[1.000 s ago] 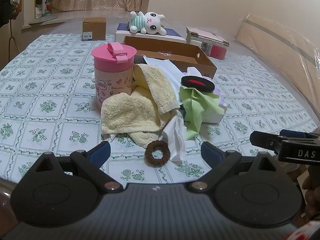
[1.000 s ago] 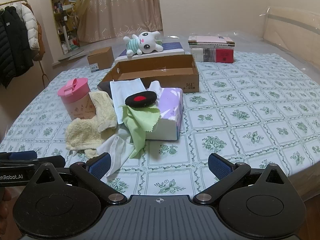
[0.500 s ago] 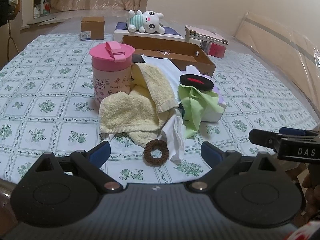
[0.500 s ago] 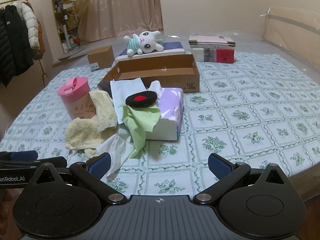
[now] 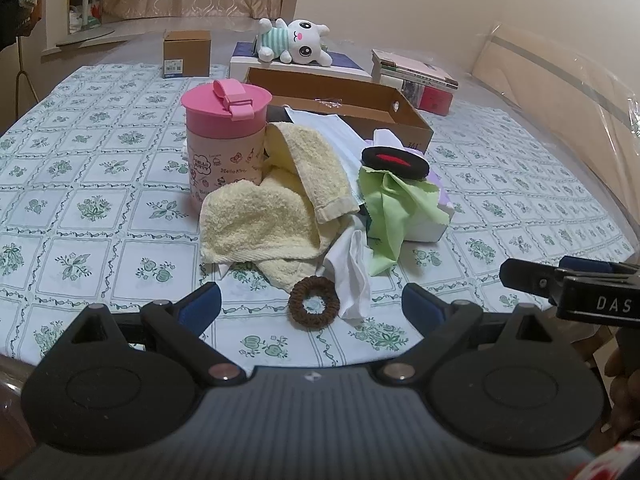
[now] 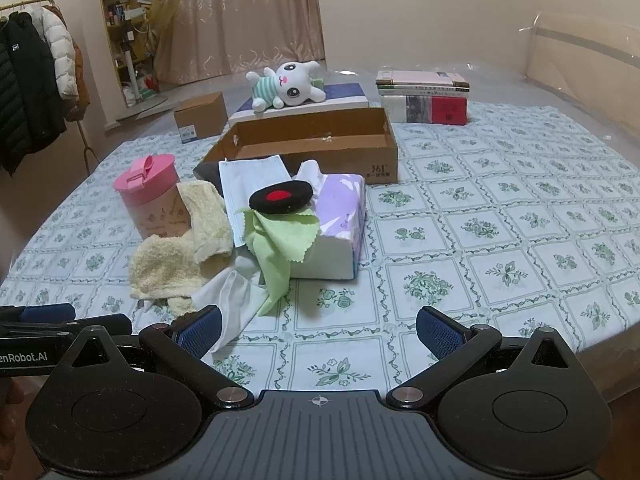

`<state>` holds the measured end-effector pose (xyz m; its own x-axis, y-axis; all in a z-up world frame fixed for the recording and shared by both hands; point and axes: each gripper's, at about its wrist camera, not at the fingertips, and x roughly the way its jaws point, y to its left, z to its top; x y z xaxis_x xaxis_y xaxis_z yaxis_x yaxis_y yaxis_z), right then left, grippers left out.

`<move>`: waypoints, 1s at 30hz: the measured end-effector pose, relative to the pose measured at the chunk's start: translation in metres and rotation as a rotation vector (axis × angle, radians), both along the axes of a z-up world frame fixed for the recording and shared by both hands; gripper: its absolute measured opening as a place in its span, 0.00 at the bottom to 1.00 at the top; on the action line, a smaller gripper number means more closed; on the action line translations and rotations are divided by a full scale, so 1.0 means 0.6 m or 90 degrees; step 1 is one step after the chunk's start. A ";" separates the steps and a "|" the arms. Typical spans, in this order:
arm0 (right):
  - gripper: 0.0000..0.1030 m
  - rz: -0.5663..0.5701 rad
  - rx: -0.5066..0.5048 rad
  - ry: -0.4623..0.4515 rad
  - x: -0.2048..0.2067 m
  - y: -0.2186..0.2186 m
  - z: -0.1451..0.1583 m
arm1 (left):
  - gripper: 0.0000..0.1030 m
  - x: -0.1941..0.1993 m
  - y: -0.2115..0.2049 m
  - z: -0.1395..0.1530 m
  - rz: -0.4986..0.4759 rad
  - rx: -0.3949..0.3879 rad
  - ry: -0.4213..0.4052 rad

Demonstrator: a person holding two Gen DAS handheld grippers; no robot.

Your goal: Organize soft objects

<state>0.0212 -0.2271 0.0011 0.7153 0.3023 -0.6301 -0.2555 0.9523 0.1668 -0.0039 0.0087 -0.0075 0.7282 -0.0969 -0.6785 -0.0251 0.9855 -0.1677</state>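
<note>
A pile of soft things lies mid-table: a yellow towel, a green cloth, a white cloth, a black pad with a red spot and a brown hair tie. An open cardboard box sits behind. A plush bunny lies beyond it. My left gripper is open, just short of the hair tie. My right gripper is open and empty near the front edge.
A pink lidded cup stands against the towel. A tissue pack lies under the pad and green cloth. Books and a small carton are at the back. Coats hang left.
Both grippers have edged slightly forward toward the pile. Both stay open. Nothing on the table has moved.
</note>
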 end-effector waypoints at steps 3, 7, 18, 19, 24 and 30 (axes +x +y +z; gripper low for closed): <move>0.99 0.000 0.000 0.001 0.000 0.000 -0.001 | 0.93 -0.001 0.000 0.000 0.000 0.000 0.001; 0.99 0.000 0.002 0.003 0.000 -0.001 -0.003 | 0.93 -0.001 0.000 -0.003 0.001 -0.002 0.002; 0.99 -0.002 0.002 0.004 0.002 -0.003 -0.007 | 0.88 0.000 0.007 -0.013 -0.003 0.000 0.003; 0.99 -0.002 0.001 0.003 0.003 -0.003 -0.007 | 0.88 0.001 0.008 -0.015 -0.005 0.002 0.002; 0.99 -0.003 0.001 0.003 0.009 -0.005 -0.014 | 0.80 0.012 0.005 -0.031 -0.027 0.030 0.004; 0.99 -0.002 0.002 0.011 0.024 -0.003 -0.027 | 0.71 0.034 -0.007 -0.065 -0.078 0.081 0.015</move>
